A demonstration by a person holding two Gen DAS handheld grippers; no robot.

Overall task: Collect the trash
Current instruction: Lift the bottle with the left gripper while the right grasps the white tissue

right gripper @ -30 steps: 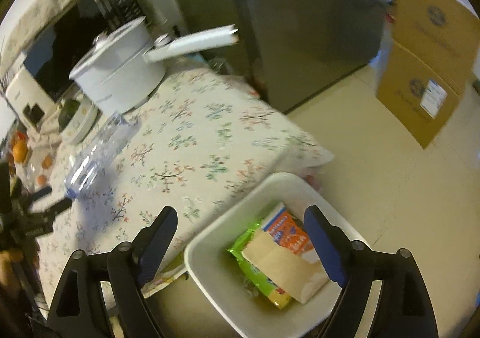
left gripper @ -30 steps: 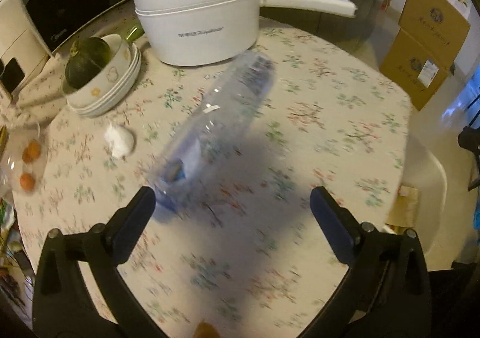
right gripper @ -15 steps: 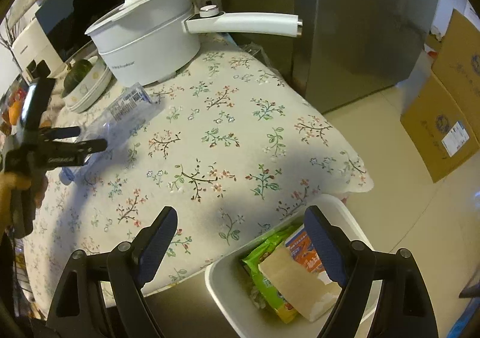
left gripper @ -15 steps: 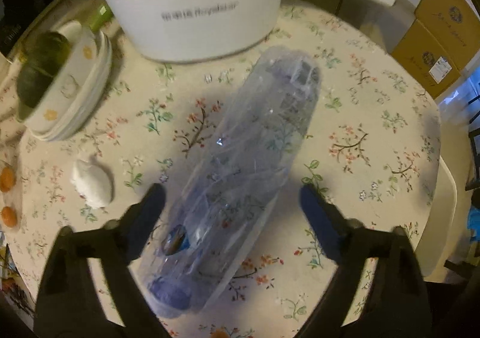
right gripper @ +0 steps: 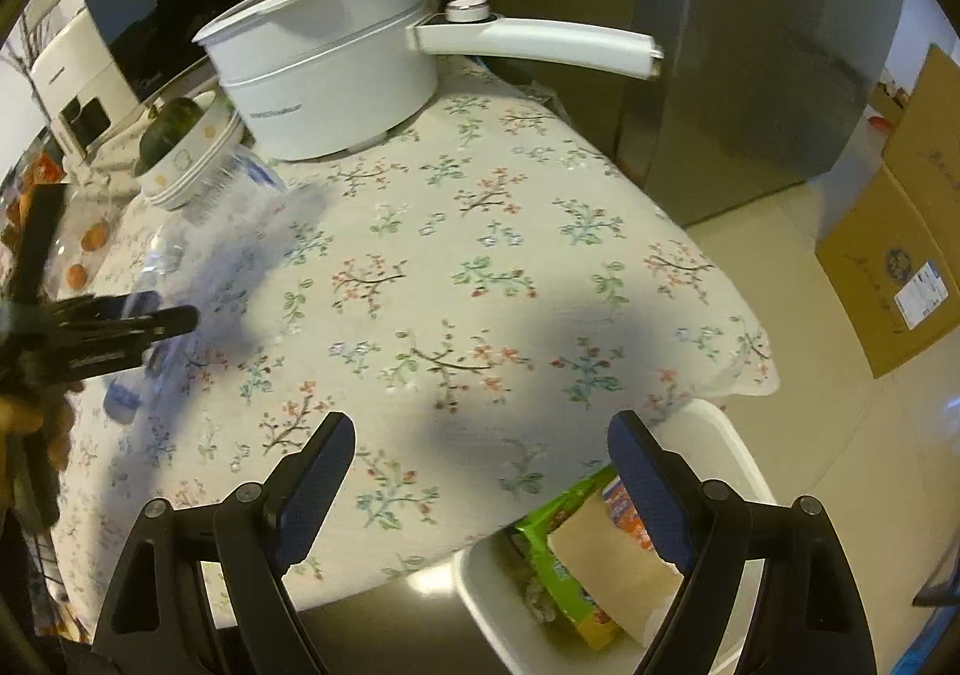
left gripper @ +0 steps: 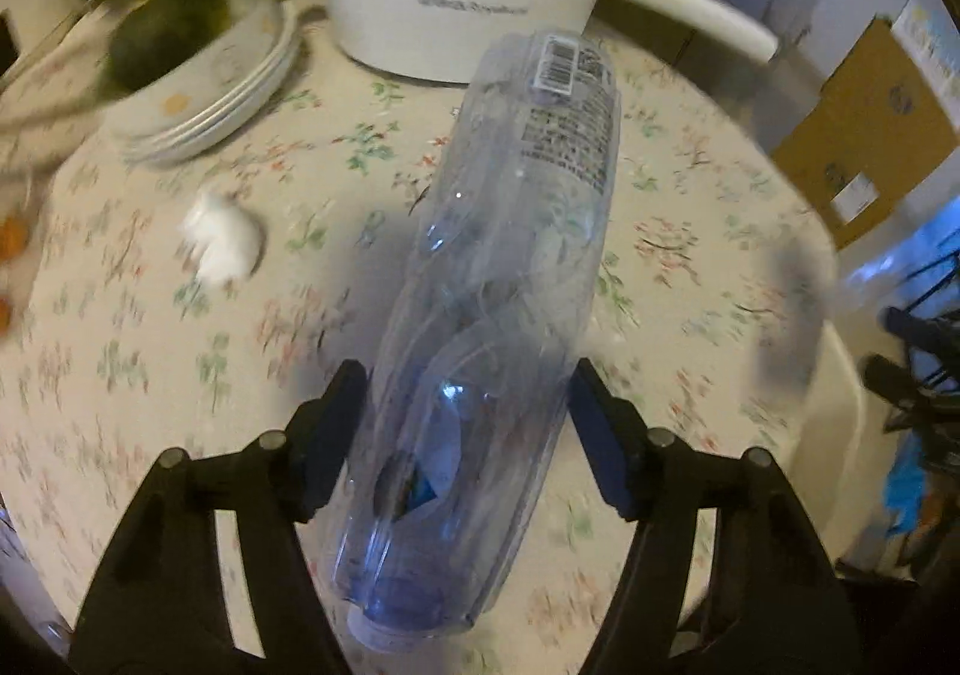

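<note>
left claw (left gripper: 465,423) closing around clear plastic bottle (left gripper: 510,267), pads just beside it, right claw (right gripper: 480,471) spread, empty

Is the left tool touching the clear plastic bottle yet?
Cannot tell. In the left wrist view the left tool, which has just been closing, straddles the clear plastic bottle; blur hides any gap.

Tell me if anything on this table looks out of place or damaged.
The clear plastic bottle lies on its side on the floral tablecloth, crumpled and dented, between the pads of the left tool, which has just been closing around it. A crumpled white tissue sits beside it.
</note>
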